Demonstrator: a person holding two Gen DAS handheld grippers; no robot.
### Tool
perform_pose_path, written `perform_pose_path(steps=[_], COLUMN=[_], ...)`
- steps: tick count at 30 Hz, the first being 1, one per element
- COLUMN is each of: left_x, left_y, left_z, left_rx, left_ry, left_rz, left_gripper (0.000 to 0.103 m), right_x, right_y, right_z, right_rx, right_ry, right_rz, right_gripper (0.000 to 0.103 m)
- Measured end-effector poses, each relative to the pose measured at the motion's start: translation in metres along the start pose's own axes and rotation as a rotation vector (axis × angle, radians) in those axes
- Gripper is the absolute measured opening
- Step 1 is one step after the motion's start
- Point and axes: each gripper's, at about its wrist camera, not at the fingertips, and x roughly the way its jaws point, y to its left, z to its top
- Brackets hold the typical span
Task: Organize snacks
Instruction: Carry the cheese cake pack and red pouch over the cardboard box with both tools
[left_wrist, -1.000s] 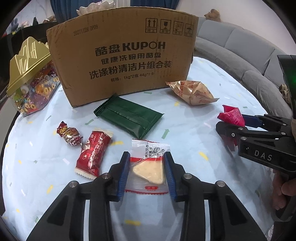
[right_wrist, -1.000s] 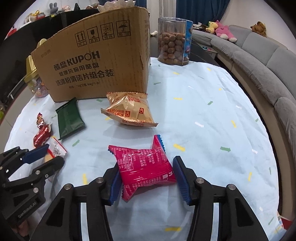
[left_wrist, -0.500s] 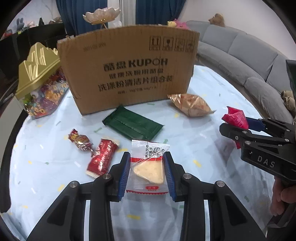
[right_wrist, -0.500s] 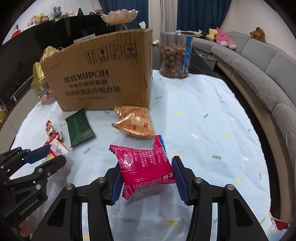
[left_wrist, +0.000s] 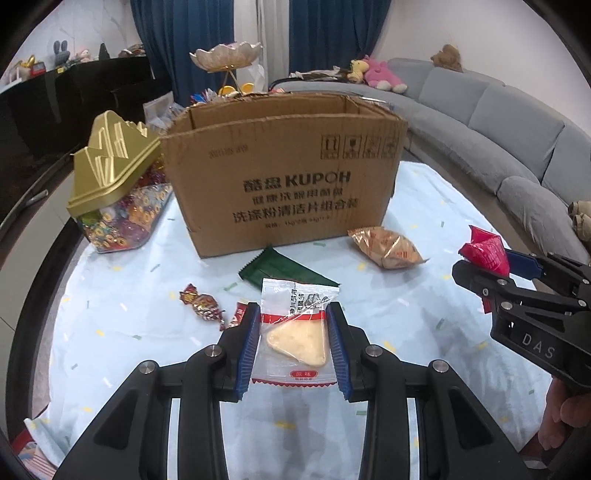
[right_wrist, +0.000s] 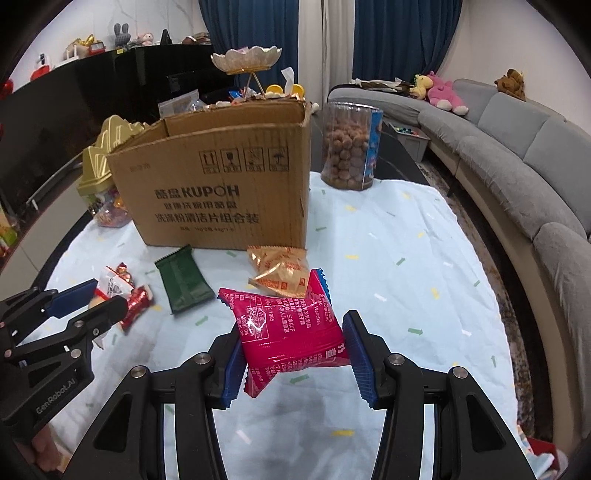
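My left gripper (left_wrist: 291, 332) is shut on a clear packet holding a pale wedge snack (left_wrist: 295, 325), lifted above the table. My right gripper (right_wrist: 291, 339) is shut on a pink snack packet (right_wrist: 288, 332), also lifted; it shows at the right of the left wrist view (left_wrist: 485, 251). An open cardboard box (left_wrist: 284, 177) stands behind. On the cloth lie a green packet (left_wrist: 284, 271), a gold biscuit packet (left_wrist: 386, 247), a red wrapped candy (left_wrist: 201, 304) and a red packet (right_wrist: 136, 308).
A gold-lidded candy jar (left_wrist: 114, 192) stands left of the box. A clear tub of brown balls (right_wrist: 349, 147) stands to its right. The round table wears a pale blue cloth (right_wrist: 406, 258). A grey sofa (right_wrist: 517, 147) curves along the right.
Both grippers have risen with their packets, so the table and box look lower and farther; the box's open top now shows.
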Motion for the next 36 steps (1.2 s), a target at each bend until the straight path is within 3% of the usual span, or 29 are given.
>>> perform_pose_path(steps=[13,36], left_x=[-0.035,-0.062], left_y=[0.019,0.034], left_z=[0.027,0.086], left_rx=[-0.070,-0.119], left_ry=[-0.039,-0.119], left_rz=[0.039,0.071], left_gripper=[0.036,0.036], right_x=[-0.034,-0.066], right_y=[0.016,0.023], right_z=[0.028,0.084], right_rx=[-0.011,0.031], right_ry=[-0.062,-0.147], right_rz=[0.011,0.004], right_gripper=[0.051,0.051])
